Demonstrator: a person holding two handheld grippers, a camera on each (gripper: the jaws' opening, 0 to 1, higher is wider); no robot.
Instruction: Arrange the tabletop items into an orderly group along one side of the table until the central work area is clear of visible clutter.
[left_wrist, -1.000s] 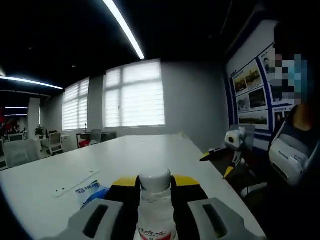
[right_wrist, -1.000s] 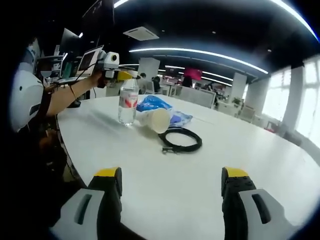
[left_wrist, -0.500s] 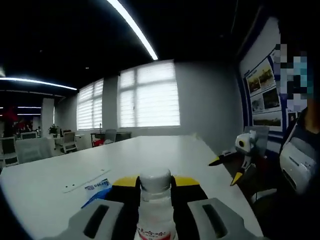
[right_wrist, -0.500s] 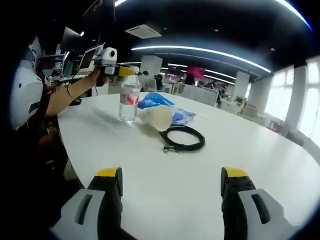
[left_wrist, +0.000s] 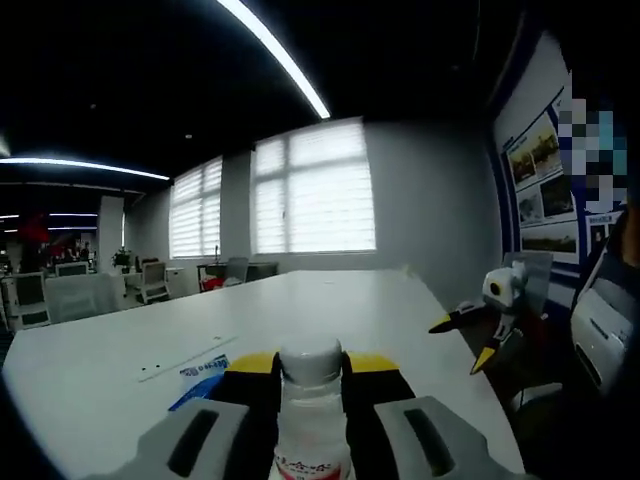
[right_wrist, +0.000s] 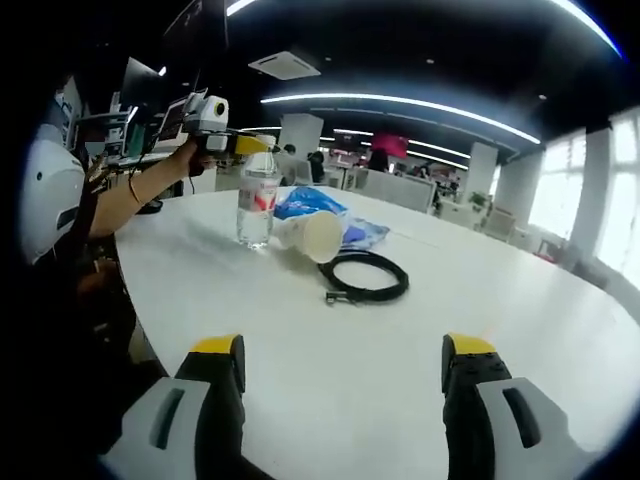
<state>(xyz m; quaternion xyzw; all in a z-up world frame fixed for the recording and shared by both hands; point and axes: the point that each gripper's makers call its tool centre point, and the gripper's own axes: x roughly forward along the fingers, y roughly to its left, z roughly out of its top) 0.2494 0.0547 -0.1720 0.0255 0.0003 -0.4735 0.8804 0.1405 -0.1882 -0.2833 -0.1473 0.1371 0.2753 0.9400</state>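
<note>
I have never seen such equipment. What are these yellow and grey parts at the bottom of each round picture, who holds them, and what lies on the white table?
A person holds a two-jaw gripper in each hand, with a fisheye camera on each looking along its jaws. In the left gripper view, the left gripper is closed on the neck of a water bottle. The right gripper view shows that bottle standing on the white table. The right gripper is open and holds nothing. Beside the bottle lie a paper cup on its side, a blue packet and a coiled black cable.
</note>
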